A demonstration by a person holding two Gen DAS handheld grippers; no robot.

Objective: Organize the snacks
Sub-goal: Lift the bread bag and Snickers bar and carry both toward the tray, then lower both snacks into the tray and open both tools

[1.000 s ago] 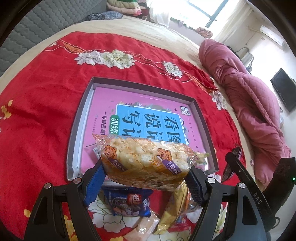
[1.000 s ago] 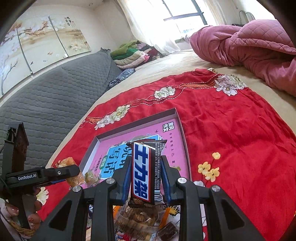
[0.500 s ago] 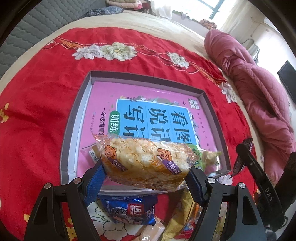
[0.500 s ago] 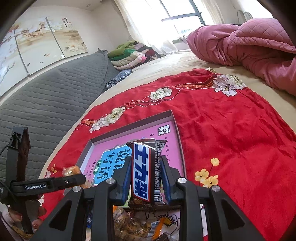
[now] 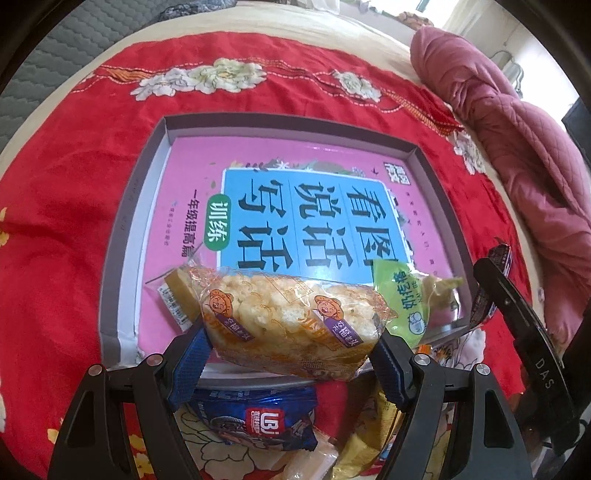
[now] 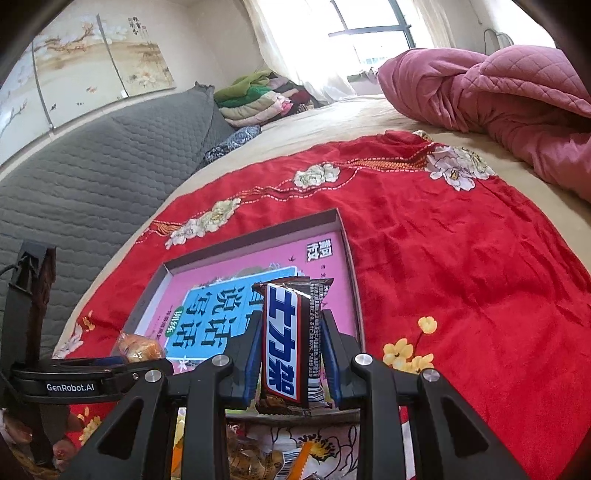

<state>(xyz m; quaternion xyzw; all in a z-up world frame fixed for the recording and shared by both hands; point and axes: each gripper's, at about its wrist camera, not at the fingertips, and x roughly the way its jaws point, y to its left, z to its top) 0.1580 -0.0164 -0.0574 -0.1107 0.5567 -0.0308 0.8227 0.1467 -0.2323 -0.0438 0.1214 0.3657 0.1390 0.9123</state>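
Bright daylight from the window (image 6: 373,33) at the top of the right wrist view, blown out to white glare. Both views sharp at centre, heavy fisheye bending and black vignette at the corners; soft shadows only, colours on the red cloth (image 5: 66,206) saturated.

A big bed (image 6: 332,122) fills the room. A red cloth (image 6: 461,258) with sewn flowers lies on it. A pink quilt (image 6: 498,96) is bunched up near the window (image 6: 369,33), where bright light comes in. A grey padded headboard (image 6: 92,166) stands under flower paintings (image 6: 92,62). Folded blankets (image 6: 258,96) sit in the corner.
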